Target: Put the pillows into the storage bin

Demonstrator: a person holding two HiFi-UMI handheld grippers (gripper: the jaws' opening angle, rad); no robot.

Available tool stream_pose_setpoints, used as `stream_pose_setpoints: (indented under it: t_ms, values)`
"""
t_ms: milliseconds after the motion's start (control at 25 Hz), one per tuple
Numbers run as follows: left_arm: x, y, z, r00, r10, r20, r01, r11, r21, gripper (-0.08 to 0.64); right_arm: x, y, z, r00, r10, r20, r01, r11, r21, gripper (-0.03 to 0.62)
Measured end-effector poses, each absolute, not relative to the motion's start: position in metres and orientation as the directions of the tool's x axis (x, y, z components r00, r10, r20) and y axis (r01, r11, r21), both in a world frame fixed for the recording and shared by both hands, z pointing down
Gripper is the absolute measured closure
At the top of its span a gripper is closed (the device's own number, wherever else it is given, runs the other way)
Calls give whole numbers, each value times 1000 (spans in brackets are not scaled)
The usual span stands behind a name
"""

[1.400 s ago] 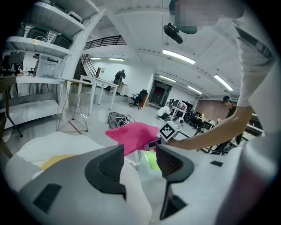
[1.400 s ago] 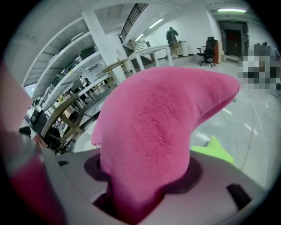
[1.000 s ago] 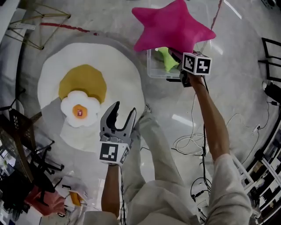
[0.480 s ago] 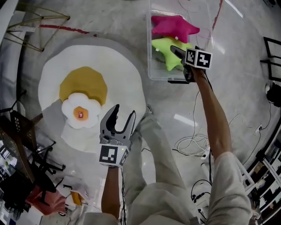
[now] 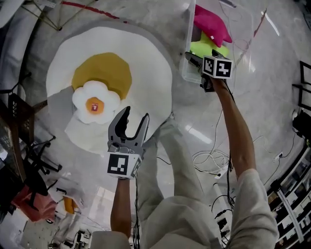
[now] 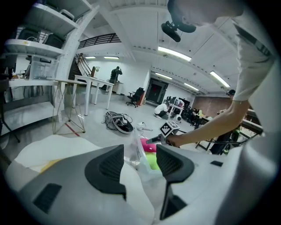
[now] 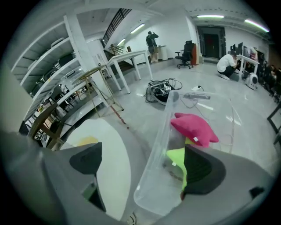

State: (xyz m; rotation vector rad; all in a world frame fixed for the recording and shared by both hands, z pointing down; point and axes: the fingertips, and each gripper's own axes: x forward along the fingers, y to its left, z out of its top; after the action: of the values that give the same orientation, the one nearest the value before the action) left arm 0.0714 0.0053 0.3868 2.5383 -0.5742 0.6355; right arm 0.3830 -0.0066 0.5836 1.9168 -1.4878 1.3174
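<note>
The pink star pillow [image 5: 211,24] lies in the clear storage bin [image 5: 187,65], on top of a green star pillow [image 5: 206,47]. My right gripper [image 5: 192,60] hovers at the bin's near edge; its jaws have just been opening and now stand open with nothing between the pads. In the right gripper view the pink pillow [image 7: 195,127] and the green pillow [image 7: 178,158] show past the bin wall [image 7: 160,132]. A white flower pillow [image 5: 95,102] rests on the fried-egg rug [image 5: 146,68]. My left gripper [image 5: 135,115] is open and empty over the rug's near edge.
Cables [image 5: 209,158] loop on the floor to the right of the person's legs. A wire-frame stand [image 5: 46,12] sits at the far left, chairs and clutter [image 5: 29,165] along the left edge. Shelving [image 5: 291,204] lines the lower right.
The pink star pillow has left my right gripper and landed in the bin on the green pillow. The right jaws have opened and drawn back toward the bin's near edge. The left gripper has barely shifted.
</note>
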Motion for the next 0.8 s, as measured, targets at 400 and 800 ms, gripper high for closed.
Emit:
stream_pose_setpoints:
  t_ms: [400,800]
  values:
    - [-75,-31,386,684,-505,527,-705,-643,299,331,193,-90,595,-202,-514,834,-949,-106,-295,17]
    - [-226,-8,409,526,-644,555,-849,-436,298,331,1,-101,636,-358,-385,850,-933,124,-337,17]
